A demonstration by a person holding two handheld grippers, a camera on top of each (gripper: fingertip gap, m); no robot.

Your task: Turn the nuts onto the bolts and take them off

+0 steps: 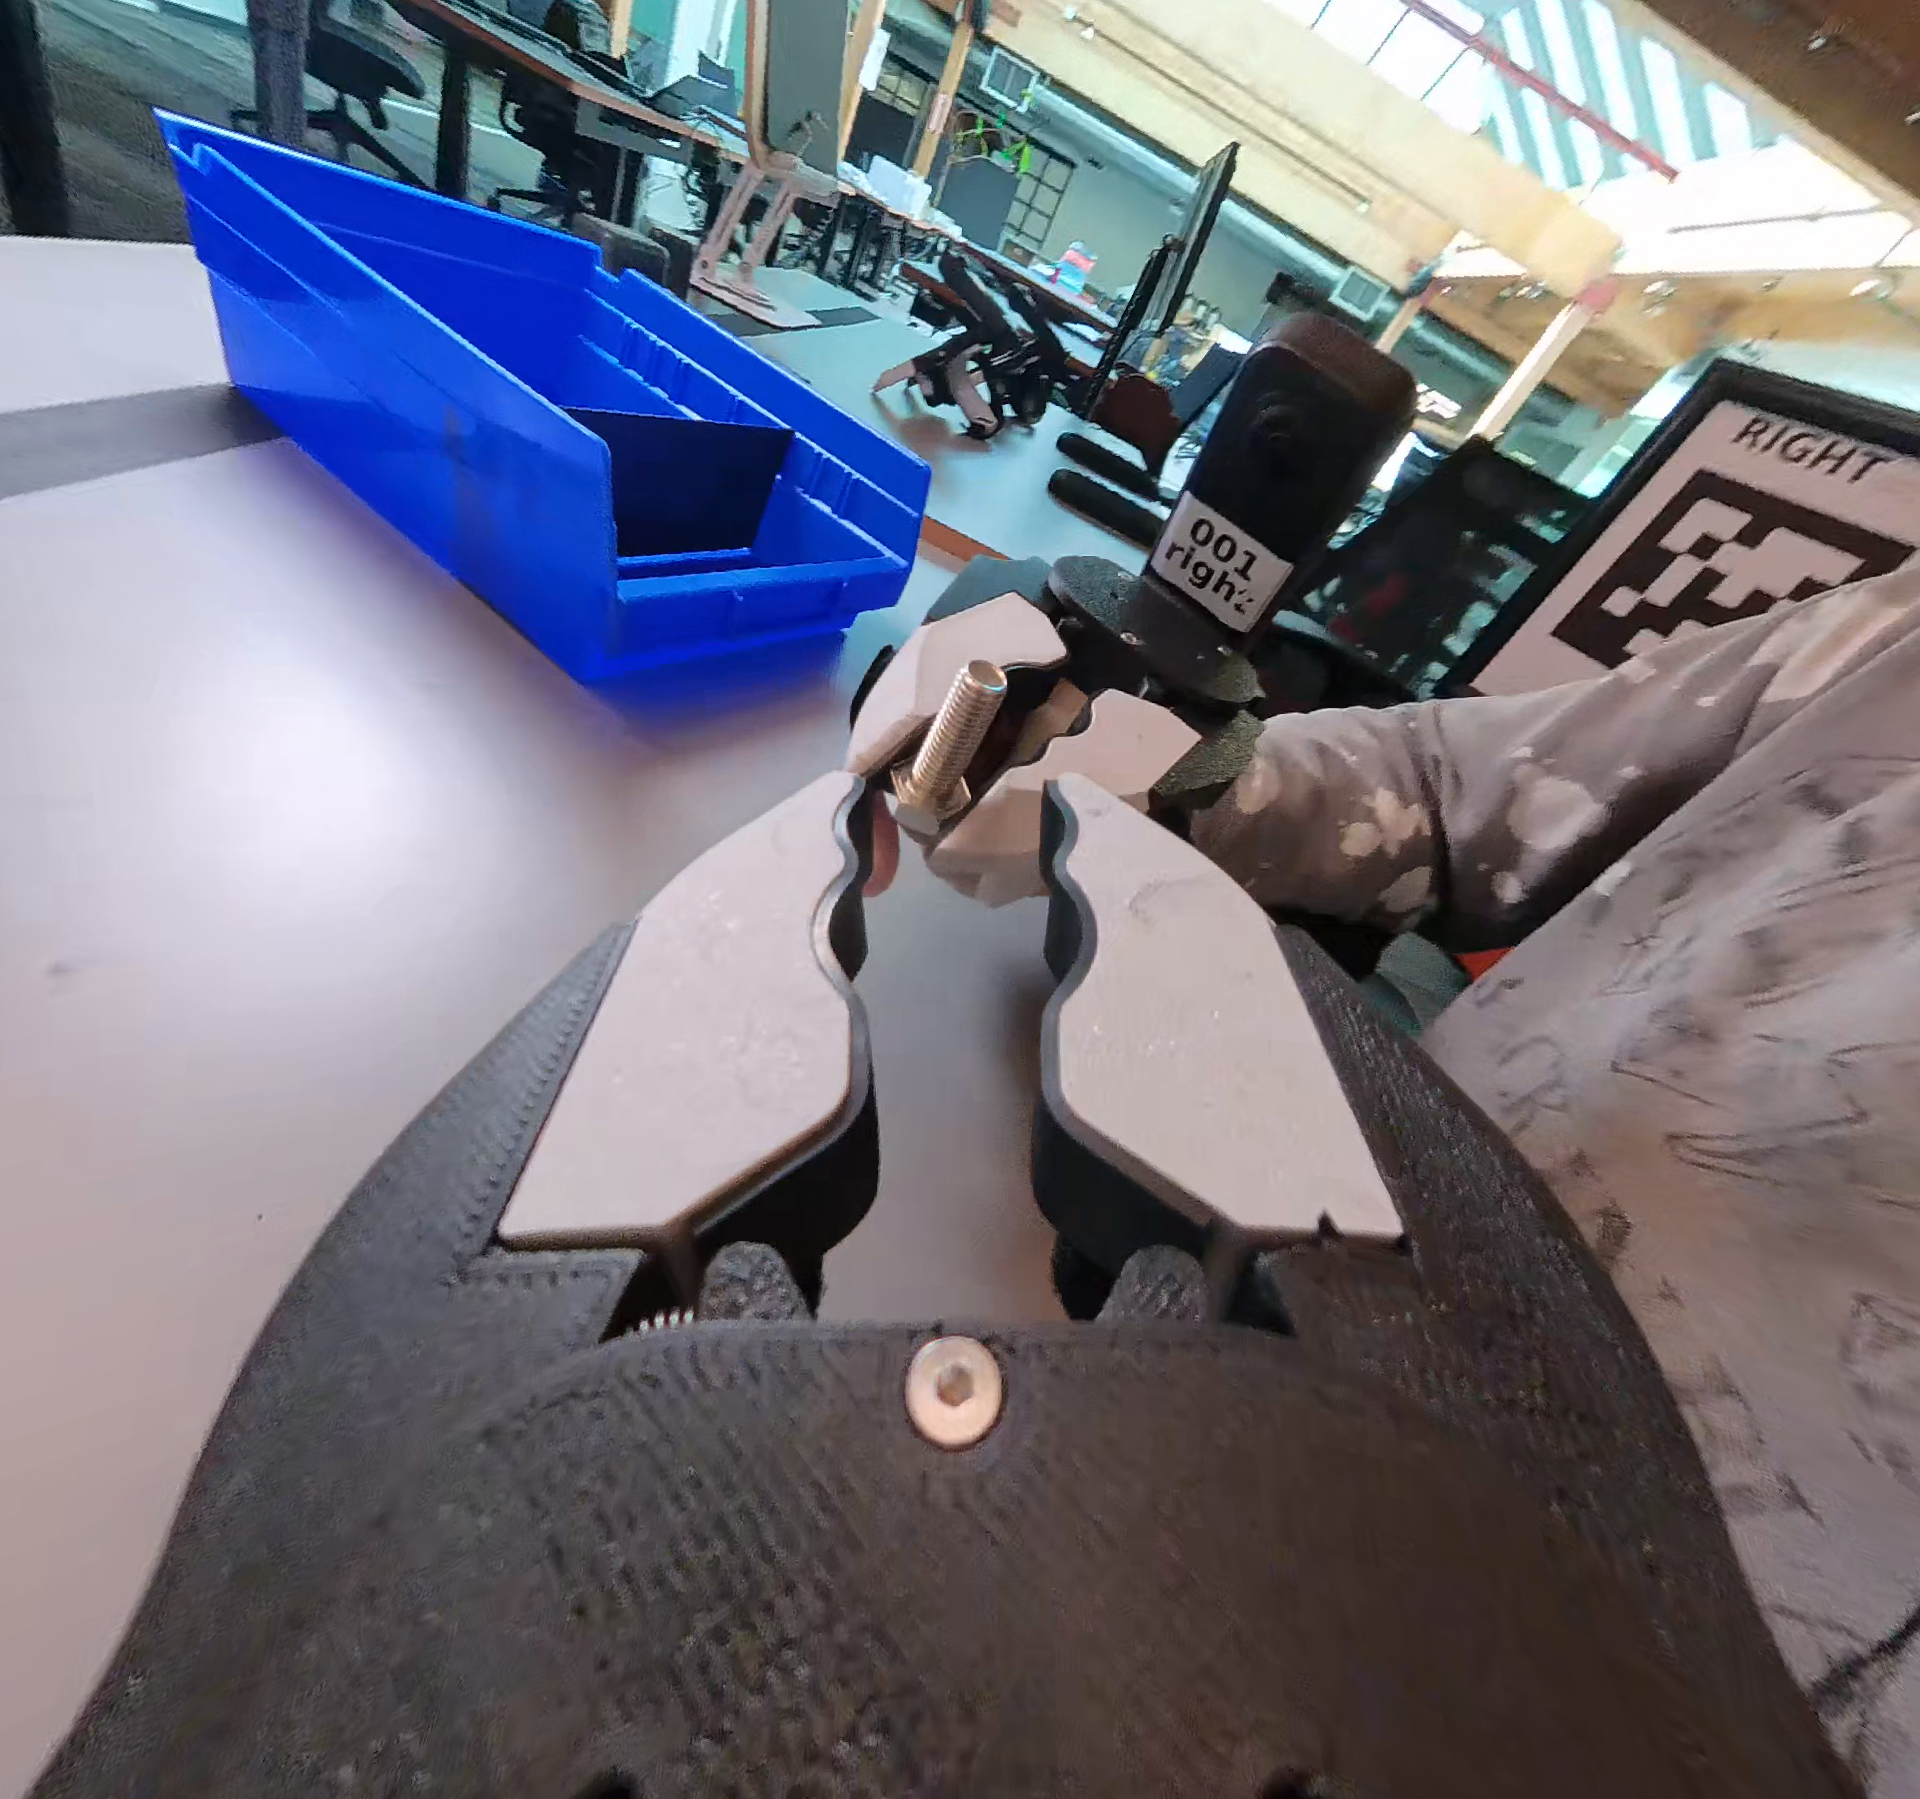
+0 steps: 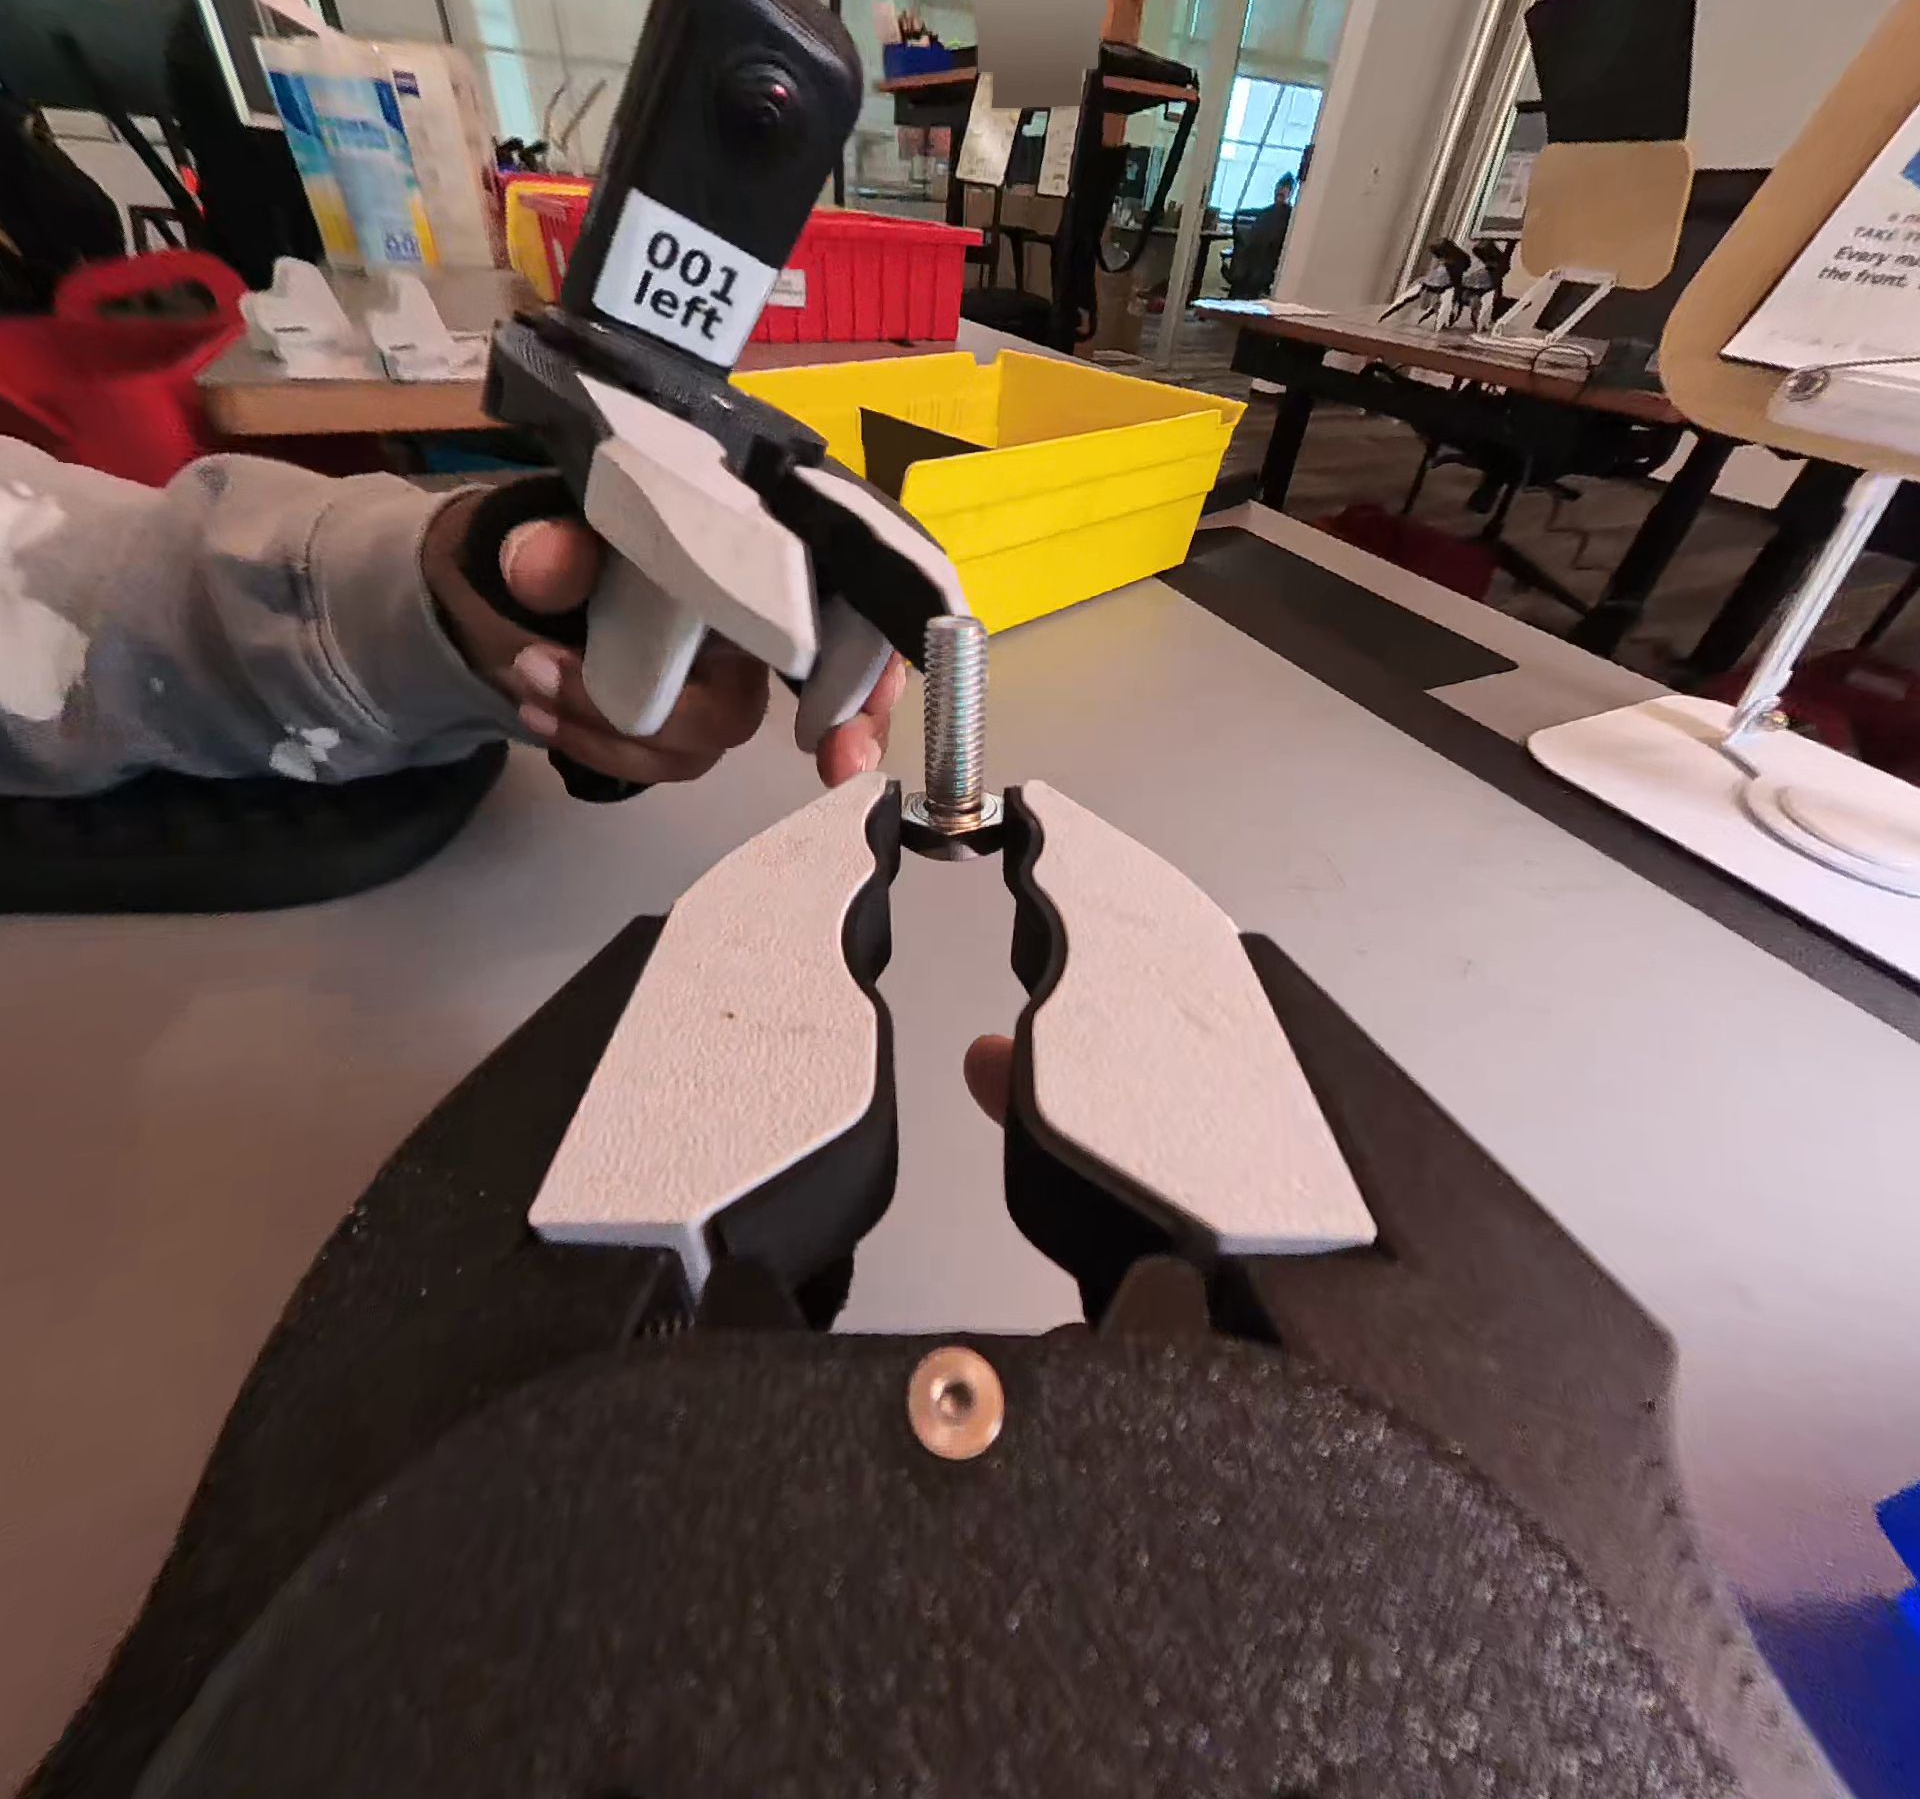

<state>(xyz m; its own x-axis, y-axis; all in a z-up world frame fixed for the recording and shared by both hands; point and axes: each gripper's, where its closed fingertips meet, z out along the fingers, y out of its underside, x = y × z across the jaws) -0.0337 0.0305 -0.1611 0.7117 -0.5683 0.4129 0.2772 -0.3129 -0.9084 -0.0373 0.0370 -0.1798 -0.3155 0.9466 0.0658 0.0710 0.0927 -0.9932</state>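
Observation:
A silver bolt (image 2: 956, 710) stands upright, threads up, with its hex end (image 2: 951, 817) clamped between my right gripper's (image 2: 951, 819) fingertips above the grey table (image 2: 1299, 814). In the left wrist view the same bolt (image 1: 948, 736) leans up and to the right in the right gripper (image 1: 935, 785). My left gripper (image 1: 954, 804) is open and empty, its tips just short of the bolt's hex end. In the right wrist view the left gripper (image 2: 883, 632) hangs spread open, one fingertip beside the bolt's top. I cannot make out a separate nut.
A blue bin (image 1: 520, 419) lies on the table to the left, and its corner shows in the right wrist view (image 2: 1896, 1583). A yellow bin (image 2: 1049, 502) stands behind the bolt. A white stand (image 2: 1714, 773) with a clipboard is at the right. Sleeved arms (image 1: 1558, 866) hold both grippers. The grippers are tip to tip, or close to it.

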